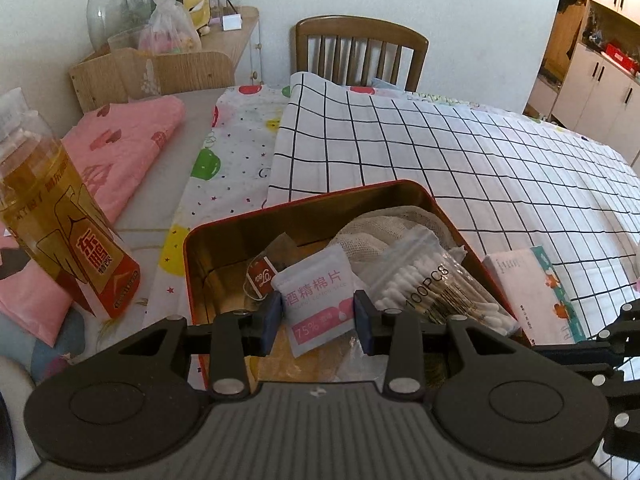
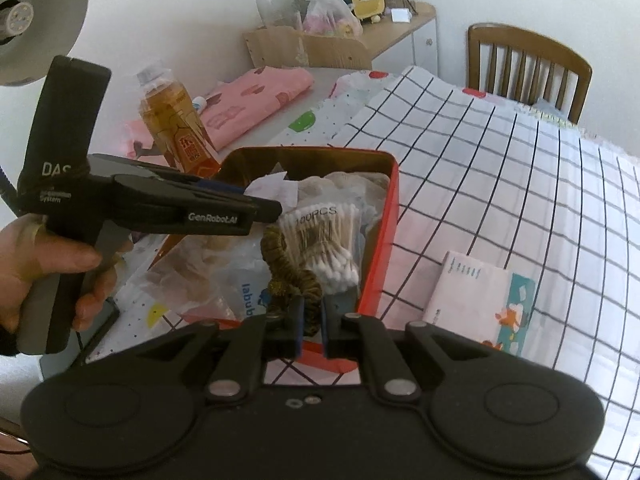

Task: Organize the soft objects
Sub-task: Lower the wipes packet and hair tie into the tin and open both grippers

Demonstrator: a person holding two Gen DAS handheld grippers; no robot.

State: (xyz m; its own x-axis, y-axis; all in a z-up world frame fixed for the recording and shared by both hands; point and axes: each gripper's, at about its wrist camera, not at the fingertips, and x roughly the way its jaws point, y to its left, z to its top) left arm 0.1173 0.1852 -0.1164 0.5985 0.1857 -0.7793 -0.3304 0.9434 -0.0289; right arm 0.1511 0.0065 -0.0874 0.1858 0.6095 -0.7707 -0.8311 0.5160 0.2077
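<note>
A red tin box (image 1: 304, 204) (image 2: 394, 216) with a gold inside stands on the checked cloth. In it lie an alcohol-pad packet (image 1: 316, 300), a bag of cotton swabs (image 1: 432, 284) (image 2: 324, 240), a tea bag (image 1: 262, 274) and beige gauze (image 1: 384, 228). My left gripper (image 1: 318, 320) is shut on the alcohol-pad packet, its blue pads on both edges, over the box; it also shows in the right wrist view (image 2: 256, 200). My right gripper (image 2: 311, 318) is shut on a brown-gold hair scrunchie (image 2: 280, 256) at the box's near edge.
A bottle of amber drink (image 1: 60, 216) (image 2: 176, 128) stands left of the box. A folded pink cloth (image 1: 120, 148) lies behind it. A tissue pack (image 1: 536, 292) (image 2: 480, 300) lies right of the box. A wooden chair (image 1: 360, 52) stands at the far side. A lamp head (image 2: 36, 20) hangs top left.
</note>
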